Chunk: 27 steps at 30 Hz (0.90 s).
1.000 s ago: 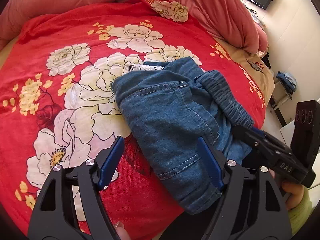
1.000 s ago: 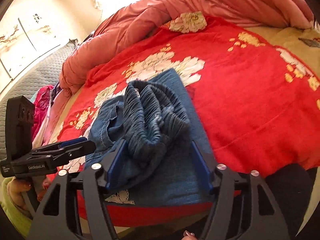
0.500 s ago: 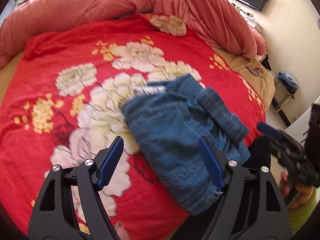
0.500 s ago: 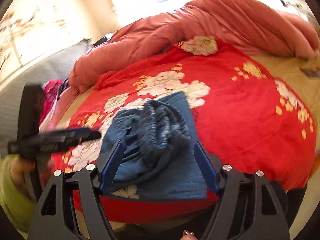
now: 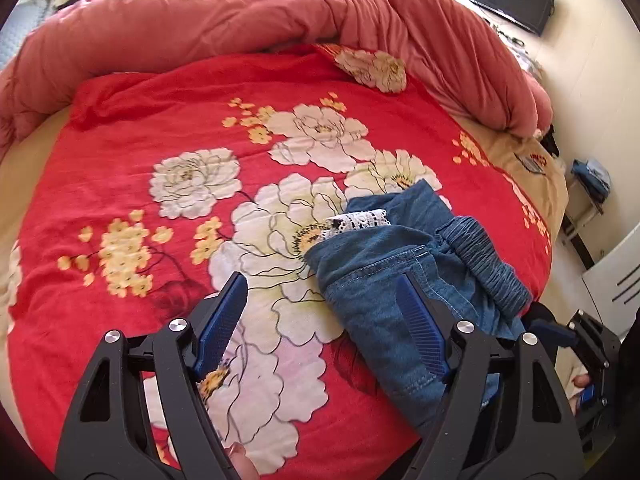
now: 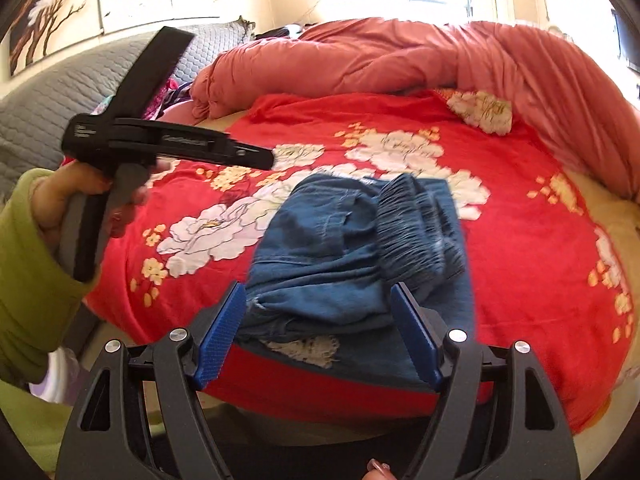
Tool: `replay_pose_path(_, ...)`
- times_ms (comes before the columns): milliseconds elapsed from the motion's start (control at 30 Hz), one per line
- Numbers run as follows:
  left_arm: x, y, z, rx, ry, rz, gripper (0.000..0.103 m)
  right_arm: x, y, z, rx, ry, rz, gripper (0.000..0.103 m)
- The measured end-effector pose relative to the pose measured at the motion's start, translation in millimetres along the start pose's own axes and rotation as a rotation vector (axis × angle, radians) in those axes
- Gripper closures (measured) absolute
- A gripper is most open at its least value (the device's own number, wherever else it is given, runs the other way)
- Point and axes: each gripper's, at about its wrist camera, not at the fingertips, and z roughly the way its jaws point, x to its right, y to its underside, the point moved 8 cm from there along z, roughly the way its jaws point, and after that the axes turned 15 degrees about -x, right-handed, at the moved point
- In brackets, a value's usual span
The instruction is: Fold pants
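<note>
Blue denim pants (image 5: 384, 276) lie folded in a compact bundle near the front edge of the bed, with the gathered elastic waistband (image 5: 488, 264) on top and a white lace trim (image 5: 360, 220) at the far end. They also show in the right wrist view (image 6: 344, 248). My left gripper (image 5: 320, 320) is open and empty, raised above the bundle's left side. My right gripper (image 6: 318, 332) is open and empty, just in front of the bundle. The left gripper also shows in the right wrist view (image 6: 264, 158), held high to the left.
A red bedspread (image 5: 160, 140) with white flowers covers the bed. A pink duvet (image 5: 240, 12) is heaped along the far side. A grey quilted headboard (image 6: 48, 92) stands at left. A stool (image 5: 588, 188) stands by the right wall.
Both grippers have pulled back and up from the pants. The left one has swung to the left, away from the bundle. The pants stay where they were.
</note>
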Motion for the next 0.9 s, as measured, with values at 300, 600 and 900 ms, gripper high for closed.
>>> replay_pose_path(300,22.4,-23.5,46.7,-0.074,-0.042,0.113,0.053,5.1,-6.6,29.2,-0.072,-0.048,0.112,0.035)
replay_pose_path(600,20.4,-31.8,90.2,-0.128,-0.053,0.115,0.065,-0.5,4.7,47.2,-0.104,-0.05,0.073,0.086)
replay_pose_path(900,18.9,-33.9,96.0,-0.122,-0.054,0.101,0.06,4.8,36.7,44.5,-0.149,-0.13,0.129,0.088)
